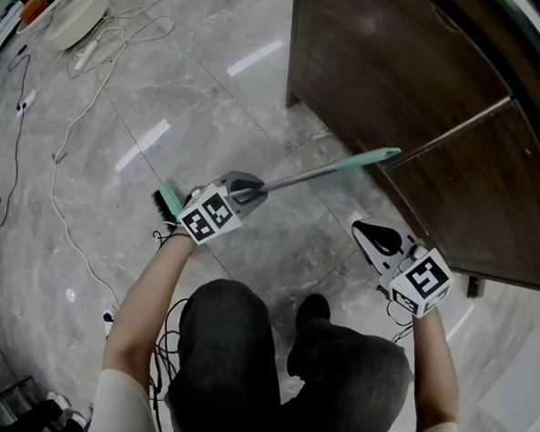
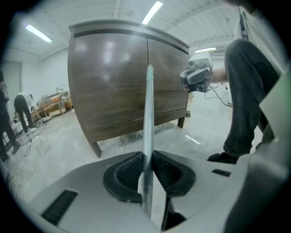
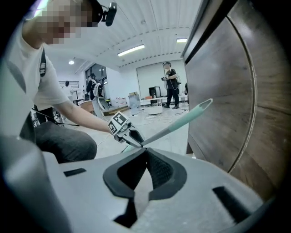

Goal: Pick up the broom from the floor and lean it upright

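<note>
The broom's grey handle (image 1: 318,174) slants from lower left up to its teal grip end near the dark wooden cabinet (image 1: 397,81). Its teal head with black bristles (image 1: 168,202) shows just behind my left gripper (image 1: 249,193). That gripper is shut on the handle low down, close to the head. In the left gripper view the handle (image 2: 148,113) rises from between the pressed pads (image 2: 129,170) toward the cabinet front (image 2: 113,82). My right gripper (image 1: 378,235) hangs right of the handle, apart from it, jaws together and holding nothing. The right gripper view shows the broom (image 3: 177,124) ahead of it.
White cables (image 1: 70,134) trail over the grey marble floor at left, with a round white object (image 1: 77,16) at the top left. The person's knees and a black shoe (image 1: 314,309) are below the grippers. Other people stand far off (image 3: 172,84).
</note>
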A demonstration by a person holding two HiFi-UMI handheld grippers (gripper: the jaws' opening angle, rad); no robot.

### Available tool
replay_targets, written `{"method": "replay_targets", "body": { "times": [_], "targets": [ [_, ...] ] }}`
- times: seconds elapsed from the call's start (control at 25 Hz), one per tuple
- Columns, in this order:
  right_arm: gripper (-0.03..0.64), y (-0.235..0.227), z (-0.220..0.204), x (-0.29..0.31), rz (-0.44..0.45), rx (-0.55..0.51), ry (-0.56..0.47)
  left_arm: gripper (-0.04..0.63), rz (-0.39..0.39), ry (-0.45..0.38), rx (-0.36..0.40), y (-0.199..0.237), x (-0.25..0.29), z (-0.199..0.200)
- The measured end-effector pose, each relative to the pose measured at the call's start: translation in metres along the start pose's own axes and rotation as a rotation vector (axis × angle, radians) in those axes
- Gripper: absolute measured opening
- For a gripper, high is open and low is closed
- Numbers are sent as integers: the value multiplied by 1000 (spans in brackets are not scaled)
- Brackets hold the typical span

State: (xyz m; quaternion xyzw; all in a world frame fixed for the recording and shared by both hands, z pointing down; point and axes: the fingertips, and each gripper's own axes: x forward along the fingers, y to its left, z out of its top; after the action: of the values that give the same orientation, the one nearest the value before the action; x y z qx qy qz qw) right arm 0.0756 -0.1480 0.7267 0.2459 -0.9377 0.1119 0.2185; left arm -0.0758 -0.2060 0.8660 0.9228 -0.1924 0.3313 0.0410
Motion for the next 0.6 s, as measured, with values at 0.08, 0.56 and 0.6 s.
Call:
{"method": "replay_targets", "body": {
  "times": [0.08, 0.56, 0.6],
  "targets": [
    [2, 6, 16, -3, 2, -31, 0, 71, 11, 4, 9, -2, -12, 9],
    [2, 2, 91, -17, -13, -102, -58, 69, 96, -166, -46, 27, -49, 99],
    [2, 2, 95, -18, -13, -104, -65, 69, 100, -183, -59, 29, -51, 107]
  ]
}}
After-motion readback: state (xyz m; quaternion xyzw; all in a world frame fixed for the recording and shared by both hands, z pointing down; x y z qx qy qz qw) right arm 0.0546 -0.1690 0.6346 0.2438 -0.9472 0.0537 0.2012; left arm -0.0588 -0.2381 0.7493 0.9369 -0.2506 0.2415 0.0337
